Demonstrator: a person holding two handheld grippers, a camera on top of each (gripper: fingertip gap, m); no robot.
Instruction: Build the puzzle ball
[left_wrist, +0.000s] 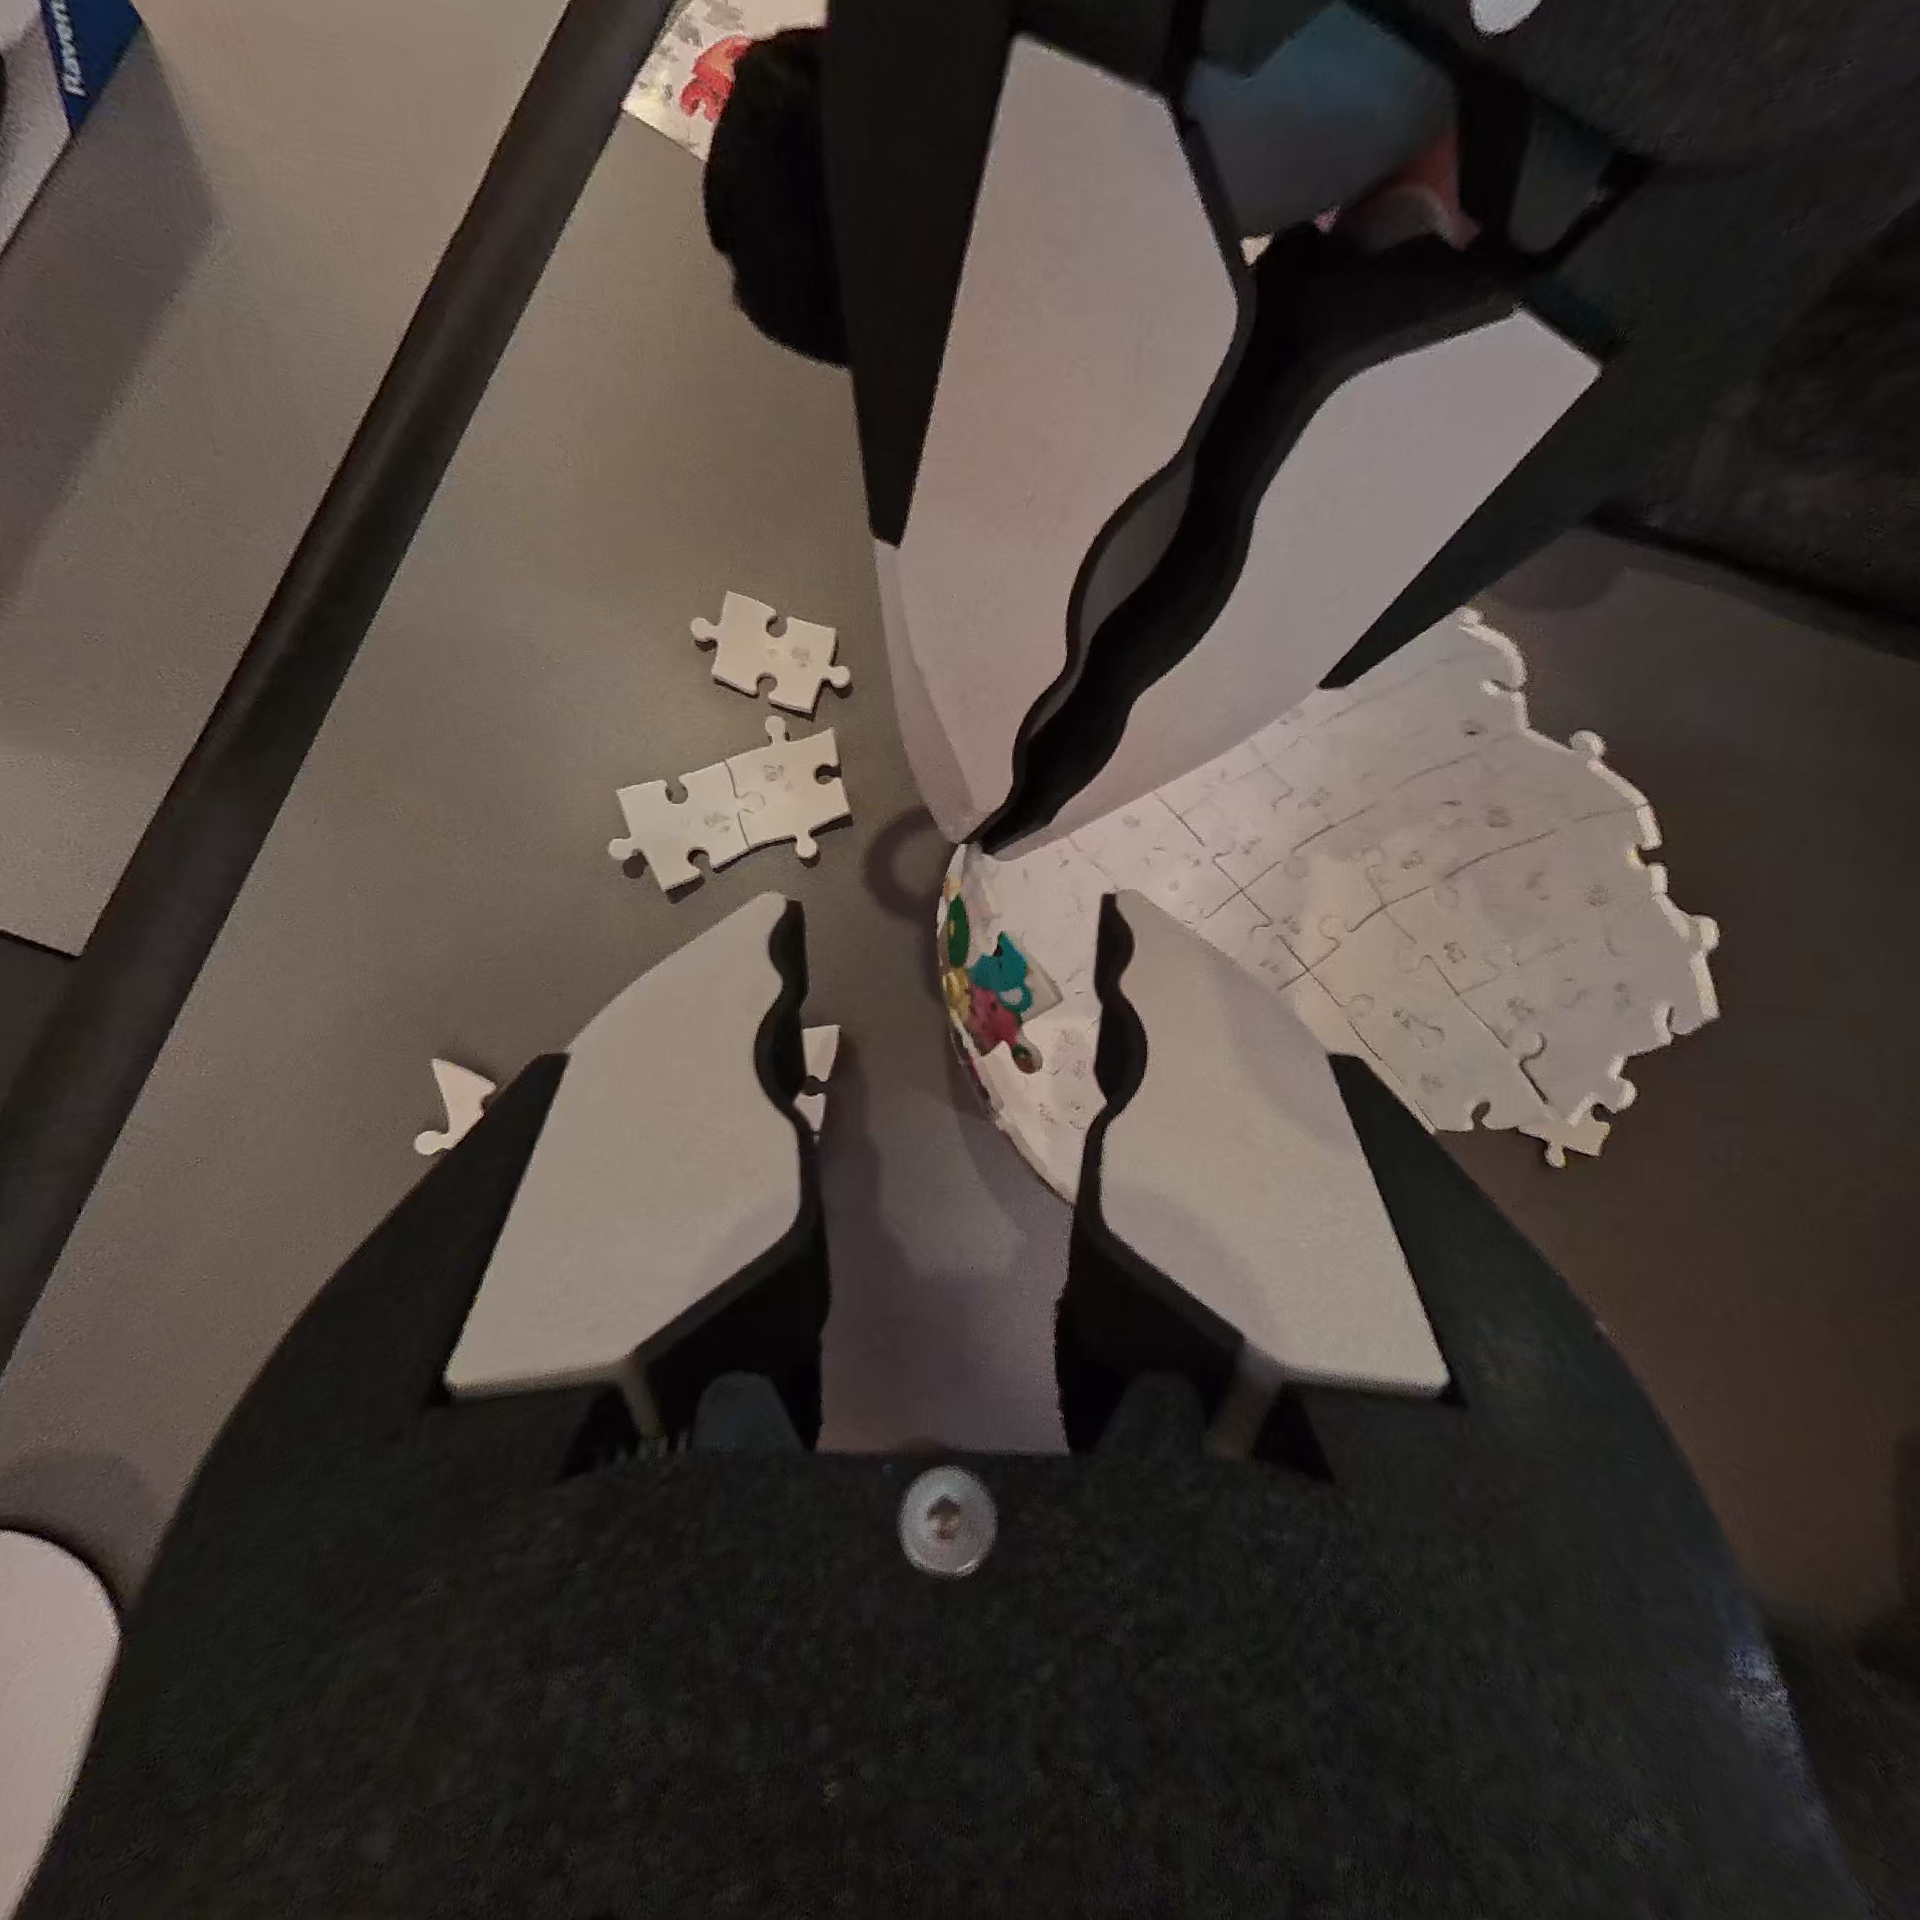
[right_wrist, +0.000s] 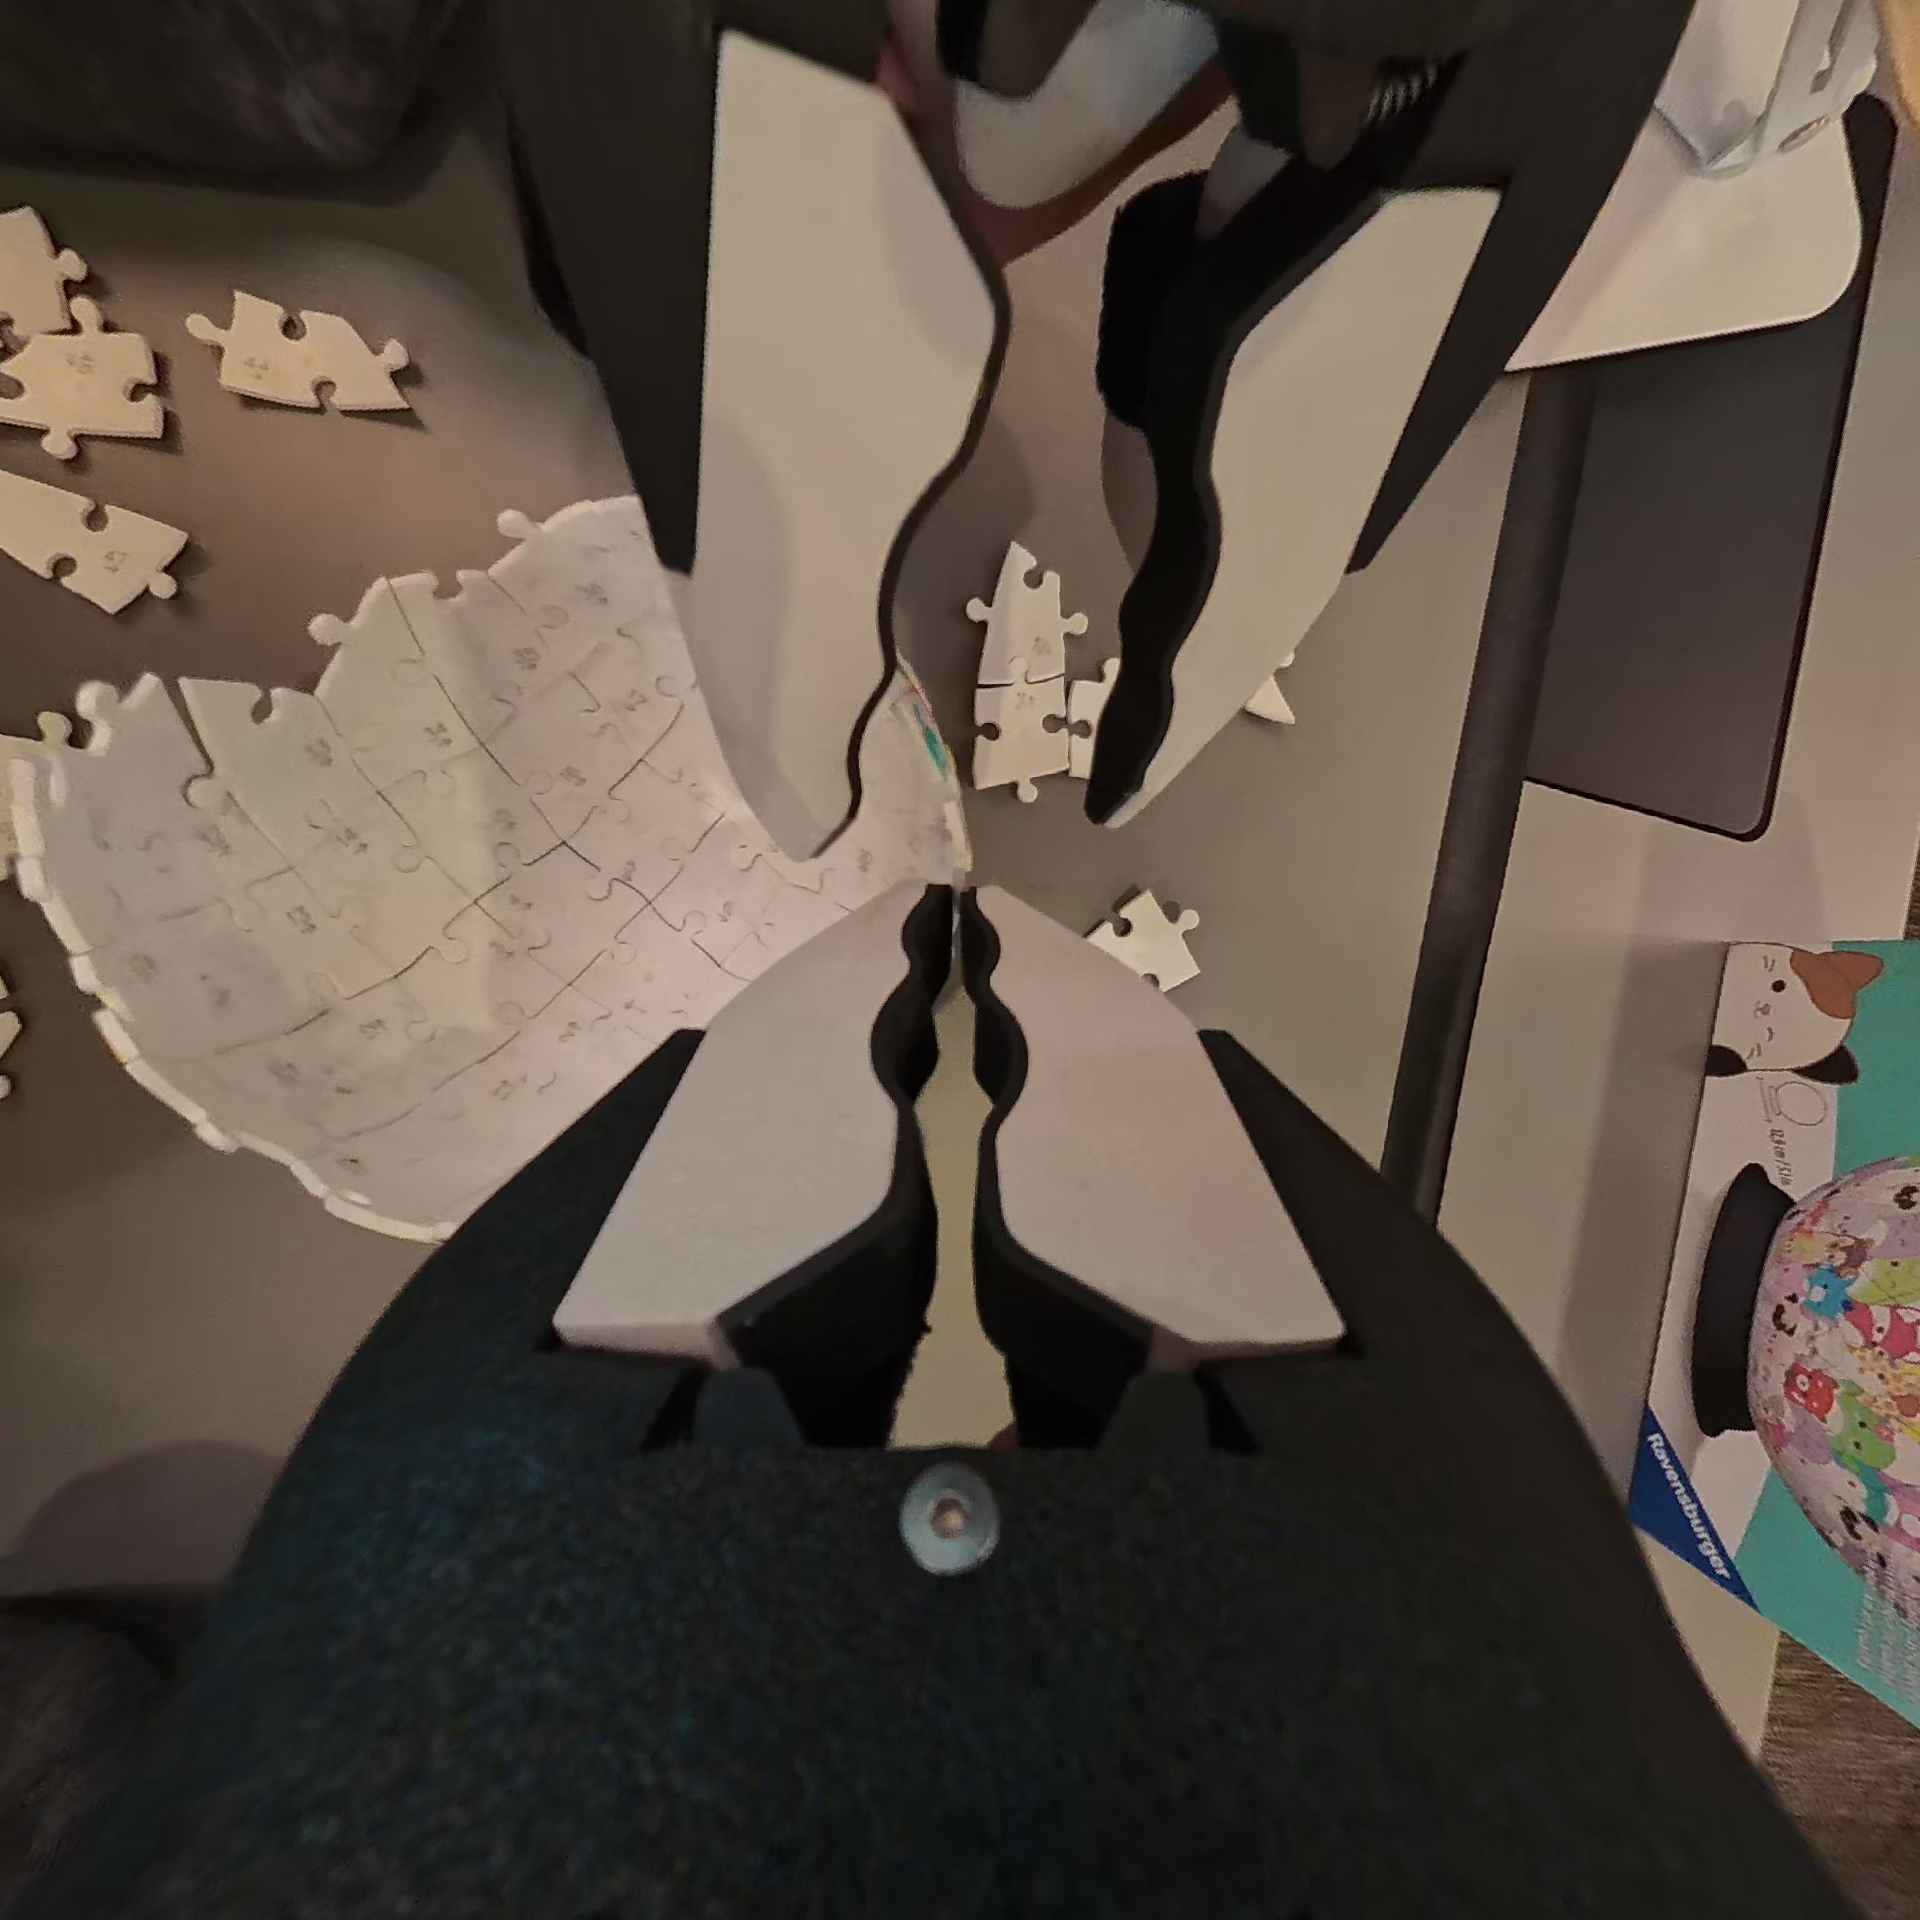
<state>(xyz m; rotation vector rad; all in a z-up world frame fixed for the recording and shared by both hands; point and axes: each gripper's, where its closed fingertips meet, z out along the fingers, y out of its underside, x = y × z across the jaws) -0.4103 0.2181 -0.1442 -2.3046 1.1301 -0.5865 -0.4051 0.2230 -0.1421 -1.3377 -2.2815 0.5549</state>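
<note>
Your right gripper (right_wrist: 956, 894) pinches the rim of the half-built puzzle ball shell (right_wrist: 416, 883) on the table; left gripper (left_wrist: 951, 914) gapes empty beside it — twisting risks popping seams.

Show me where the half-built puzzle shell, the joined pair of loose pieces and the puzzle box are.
half-built puzzle shell (right_wrist: 343, 883): right wrist view, white inner face.
joined pair of loose pieces (left_wrist: 727, 810): left wrist view, central seam.
puzzle box (right_wrist: 1808, 1299): right wrist view, printed lid.
</note>
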